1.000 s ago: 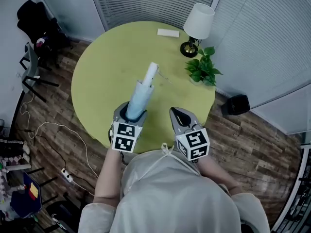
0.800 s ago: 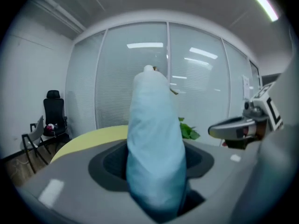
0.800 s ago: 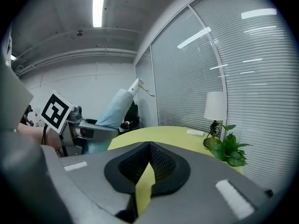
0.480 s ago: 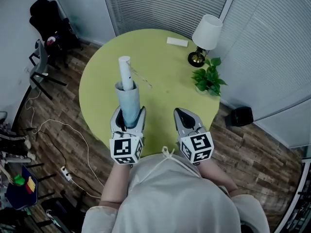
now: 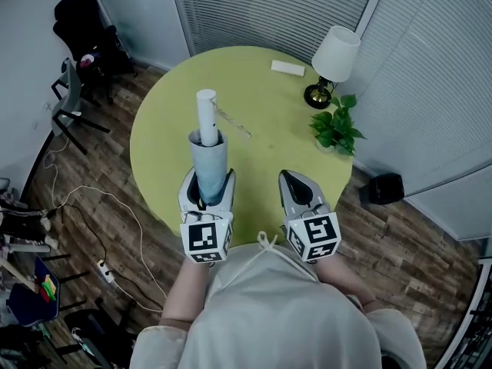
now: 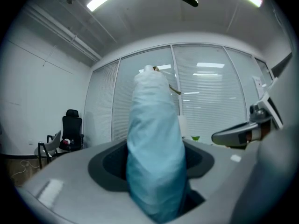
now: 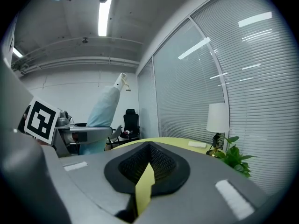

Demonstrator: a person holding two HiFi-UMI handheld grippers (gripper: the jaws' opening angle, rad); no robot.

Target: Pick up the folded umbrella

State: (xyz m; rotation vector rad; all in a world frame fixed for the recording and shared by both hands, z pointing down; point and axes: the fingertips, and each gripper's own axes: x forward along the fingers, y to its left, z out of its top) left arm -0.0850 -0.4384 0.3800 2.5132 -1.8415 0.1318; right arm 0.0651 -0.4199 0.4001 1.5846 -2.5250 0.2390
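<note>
Clamping the folded umbrella (image 5: 207,154) between its fingers, the left gripper (image 5: 207,184) held it above the counter (image 5: 265,125); the right gripper's (image 5: 294,184) fingers were closed, empty.

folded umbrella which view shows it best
Head view: the folded umbrella shows whole, clamped in the left tongs. Left gripper view shows it close, foreshortened; right gripper view shows it small, at left.
</note>
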